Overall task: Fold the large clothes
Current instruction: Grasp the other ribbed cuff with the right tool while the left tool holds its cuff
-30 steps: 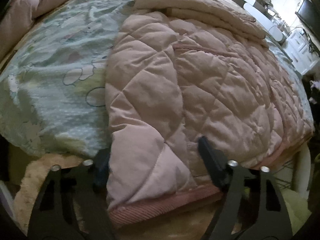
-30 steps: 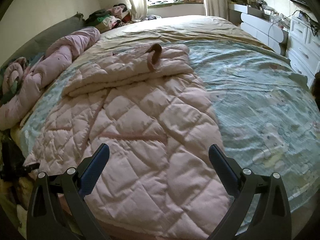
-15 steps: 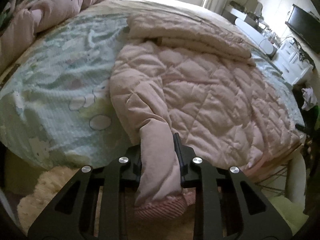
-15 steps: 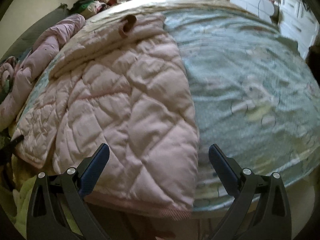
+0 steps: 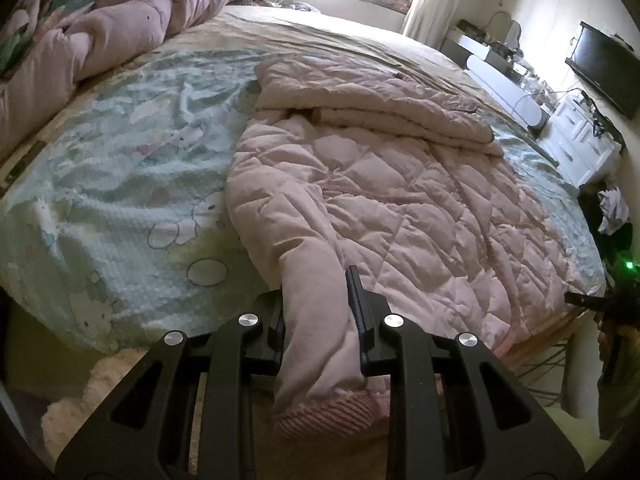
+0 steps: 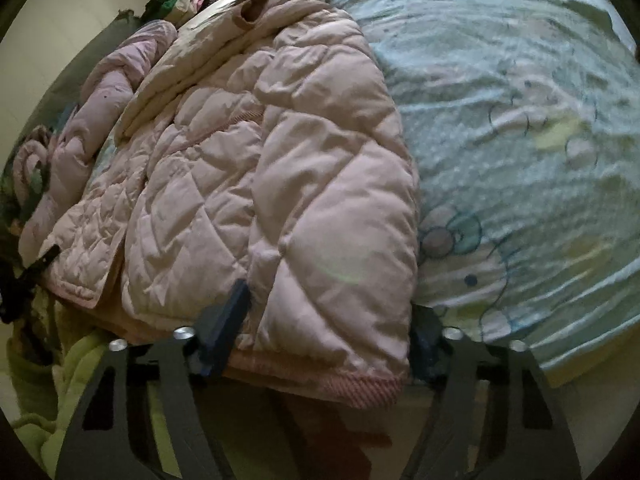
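A pink quilted jacket [image 5: 380, 208] lies spread on the bed, its sleeves folded across the top. My left gripper [image 5: 318, 304] is shut on the jacket's near-left hem corner, bunching the fabric with the ribbed cuff band hanging below. In the right wrist view the jacket [image 6: 280, 168] fills the left half. My right gripper [image 6: 328, 320] is open, its jaws straddling the jacket's near-right hem corner at the bed edge, with fabric between them.
A light blue patterned bedspread [image 5: 104, 184] covers the bed [image 6: 520, 128]. A rolled pink duvet [image 5: 100, 36] lies at the far left. White drawers [image 5: 580, 144] and a TV [image 5: 604, 68] stand at right. Green fabric [image 6: 52, 408] lies by the floor.
My left gripper closed on the jacket's hem corner and has lifted slightly. My right gripper moved forward and down until its open jaws straddle the other hem corner.
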`<state>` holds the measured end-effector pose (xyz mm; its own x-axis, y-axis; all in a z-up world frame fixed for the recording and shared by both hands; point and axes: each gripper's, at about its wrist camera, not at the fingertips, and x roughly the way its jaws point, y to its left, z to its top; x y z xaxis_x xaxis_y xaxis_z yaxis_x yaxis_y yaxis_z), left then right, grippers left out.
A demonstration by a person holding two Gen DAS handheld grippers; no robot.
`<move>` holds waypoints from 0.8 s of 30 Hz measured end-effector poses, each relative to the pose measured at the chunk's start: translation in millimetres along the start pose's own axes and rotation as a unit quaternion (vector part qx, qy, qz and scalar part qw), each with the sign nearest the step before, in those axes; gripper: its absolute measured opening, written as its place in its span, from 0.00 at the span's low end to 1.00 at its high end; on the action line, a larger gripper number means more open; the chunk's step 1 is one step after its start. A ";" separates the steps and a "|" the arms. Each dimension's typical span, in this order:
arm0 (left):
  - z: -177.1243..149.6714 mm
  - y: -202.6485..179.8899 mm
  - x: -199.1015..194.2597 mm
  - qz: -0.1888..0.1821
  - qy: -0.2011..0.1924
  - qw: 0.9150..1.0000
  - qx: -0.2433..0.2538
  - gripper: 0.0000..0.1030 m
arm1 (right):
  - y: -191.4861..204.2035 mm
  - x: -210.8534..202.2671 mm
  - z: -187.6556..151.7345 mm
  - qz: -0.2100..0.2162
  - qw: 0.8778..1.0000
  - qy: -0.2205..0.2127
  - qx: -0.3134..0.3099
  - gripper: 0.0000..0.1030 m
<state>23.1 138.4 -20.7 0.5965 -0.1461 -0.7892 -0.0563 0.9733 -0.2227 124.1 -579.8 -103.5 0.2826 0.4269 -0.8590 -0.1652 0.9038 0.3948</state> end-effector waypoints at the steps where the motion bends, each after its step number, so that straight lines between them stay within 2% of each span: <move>1: -0.9 0.8 0.8 0.001 0.001 1.000 -0.001 0.16 | -2.3 -0.3 -1.7 0.011 1.000 -0.003 0.004 0.52; 4: -3.8 2.3 3.7 0.001 0.007 1.000 -0.001 0.17 | 2.3 -8.7 -1.6 0.031 0.999 -0.018 -0.009 0.27; 7: -8.3 5.6 8.3 -0.001 0.016 1.000 -0.006 0.18 | 18.1 -31.4 4.0 0.061 0.995 -0.057 -0.045 0.19; 11: -14.9 8.5 14.2 0.000 0.031 1.000 -0.006 0.19 | 30.8 -55.8 17.4 0.090 0.989 -0.104 -0.055 0.17; 15: -25.0 11.6 19.9 0.004 0.050 0.999 -0.007 0.28 | 38.4 -76.4 31.5 0.118 0.980 -0.148 -0.063 0.16; 17: -32.3 15.3 21.9 0.006 0.060 0.998 -0.010 0.29 | 41.8 -81.6 39.9 0.126 0.977 -0.160 -0.064 0.16; 19: -37.1 18.1 22.6 -0.002 0.068 0.998 -0.016 0.35 | 42.5 -85.0 45.2 0.132 0.975 -0.169 -0.064 0.16; 24: -45.9 17.6 24.2 0.002 0.081 0.997 -0.003 0.35 | 45.3 -87.3 59.0 0.147 0.970 -0.186 -0.060 0.16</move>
<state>-0.2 143.9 -70.0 0.4599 -0.1702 -0.8715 -0.0634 0.9727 -0.2234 147.7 -574.4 8.6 0.5237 0.6676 -0.5292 -0.3932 0.7405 0.5450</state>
